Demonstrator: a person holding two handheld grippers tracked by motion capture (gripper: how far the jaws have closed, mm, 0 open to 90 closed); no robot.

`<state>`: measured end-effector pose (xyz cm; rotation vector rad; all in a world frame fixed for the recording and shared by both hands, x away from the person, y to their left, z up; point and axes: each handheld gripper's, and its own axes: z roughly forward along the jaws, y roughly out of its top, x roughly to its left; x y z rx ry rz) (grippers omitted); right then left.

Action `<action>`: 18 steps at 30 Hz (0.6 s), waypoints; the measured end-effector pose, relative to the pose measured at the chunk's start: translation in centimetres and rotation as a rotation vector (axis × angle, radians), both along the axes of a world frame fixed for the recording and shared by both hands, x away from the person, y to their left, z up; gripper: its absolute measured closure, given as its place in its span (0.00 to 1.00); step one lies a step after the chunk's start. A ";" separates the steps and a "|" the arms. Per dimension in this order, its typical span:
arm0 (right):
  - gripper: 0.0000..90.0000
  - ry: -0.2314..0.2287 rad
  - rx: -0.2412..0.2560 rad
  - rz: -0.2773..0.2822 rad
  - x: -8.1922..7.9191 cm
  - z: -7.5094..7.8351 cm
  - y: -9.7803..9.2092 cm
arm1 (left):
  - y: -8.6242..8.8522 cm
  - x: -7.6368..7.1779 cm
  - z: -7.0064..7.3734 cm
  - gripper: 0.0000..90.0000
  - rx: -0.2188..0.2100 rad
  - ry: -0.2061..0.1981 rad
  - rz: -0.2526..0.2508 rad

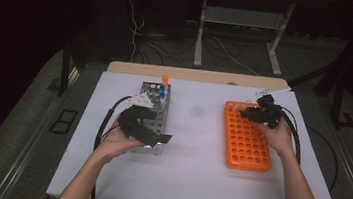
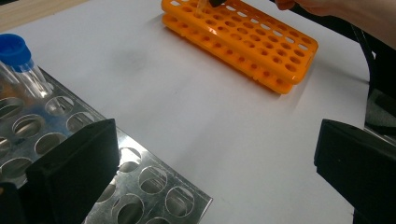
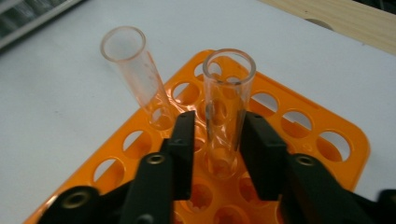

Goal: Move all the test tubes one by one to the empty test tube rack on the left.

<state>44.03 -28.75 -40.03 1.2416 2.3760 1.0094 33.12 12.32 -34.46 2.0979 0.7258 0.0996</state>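
On the white table (image 1: 198, 152), the orange rack (image 3: 327, 140) takes a clear tube (image 3: 226, 121) pinched upright by the right gripper (image 3: 215, 140) for seating beside a leaning tube (image 3: 135, 74), while the left gripper (image 2: 215, 163) gapes empty over the metal rack (image 2: 140, 182), left of the orange rack

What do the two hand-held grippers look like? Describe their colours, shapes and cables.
Both are black. The left gripper carries a grey three-cornered plate and trails a black cable; its jaws are broad, blocky slabs. The right gripper has narrower flat jaws with brass-coloured pivot screws. Forearms are bare, without sleeves.
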 end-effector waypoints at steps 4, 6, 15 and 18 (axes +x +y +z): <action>0.83 -0.007 -0.029 -0.012 -0.1 -0.1 0.2 | 0.1 0.0 -0.1 0.00 0.001 -0.001 0.003; 0.83 -0.009 -0.030 -0.009 -0.1 0.0 0.2 | 0.1 0.0 -0.1 0.00 0.001 0.000 0.004; 0.83 -0.065 -0.022 -0.034 -1.4 1.9 0.0 | 0.0 0.1 0.0 0.00 0.002 0.005 0.006; 0.83 -0.073 -0.009 -0.029 -2.1 2.8 -0.1 | -0.1 0.0 0.2 0.00 0.006 0.002 0.002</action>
